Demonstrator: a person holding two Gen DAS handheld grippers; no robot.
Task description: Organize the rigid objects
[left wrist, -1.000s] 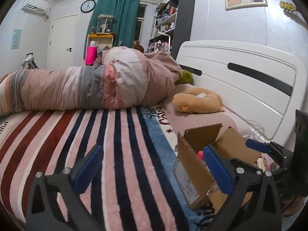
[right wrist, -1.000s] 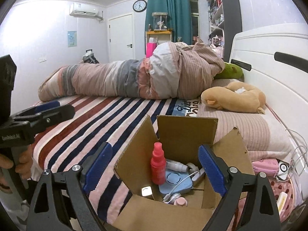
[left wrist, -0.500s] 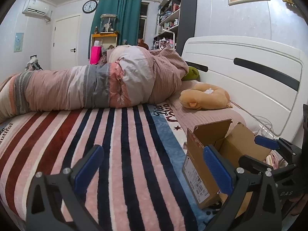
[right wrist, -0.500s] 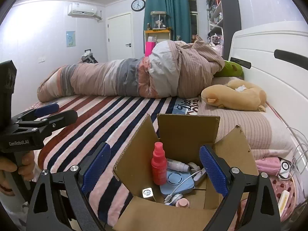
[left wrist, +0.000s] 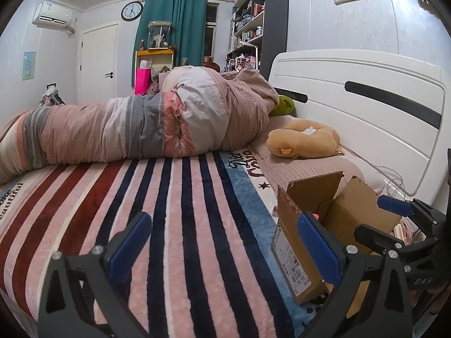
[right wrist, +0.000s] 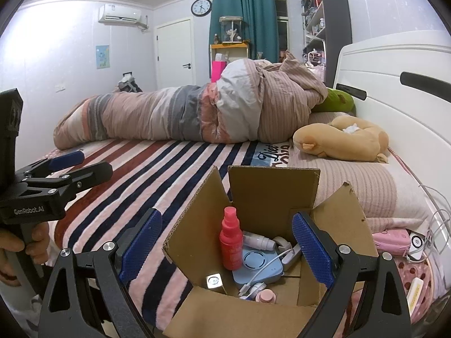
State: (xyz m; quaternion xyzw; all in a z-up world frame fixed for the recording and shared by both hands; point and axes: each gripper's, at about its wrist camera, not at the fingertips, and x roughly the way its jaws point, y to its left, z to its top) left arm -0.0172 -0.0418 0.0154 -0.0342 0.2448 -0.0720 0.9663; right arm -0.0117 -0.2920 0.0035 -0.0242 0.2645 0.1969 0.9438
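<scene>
An open cardboard box [right wrist: 270,194] stands on the striped bed; it also shows in the left wrist view [left wrist: 307,242]. Inside are a red spray bottle [right wrist: 231,242], a blue round-fronted device [right wrist: 256,267] with a white cable, a white tube [right wrist: 259,242], a small silver cube [right wrist: 214,280] and a pink cap [right wrist: 265,295]. My right gripper [right wrist: 225,250] is open and empty, its fingers astride the box just above it. My left gripper [left wrist: 222,245] is open and empty over the blanket, left of the box; it also shows in the right wrist view [right wrist: 73,166].
A rolled duvet [left wrist: 141,129] lies across the far side of the bed. A tan plush toy [left wrist: 304,140] rests on the pillow by the white headboard [left wrist: 366,107]. A pink pouch [right wrist: 391,239], cables and small items lie right of the box.
The left gripper has drifted left and back, so the box sits further right in its view. The right gripper stays over the box, barely moved. Both stay open.
</scene>
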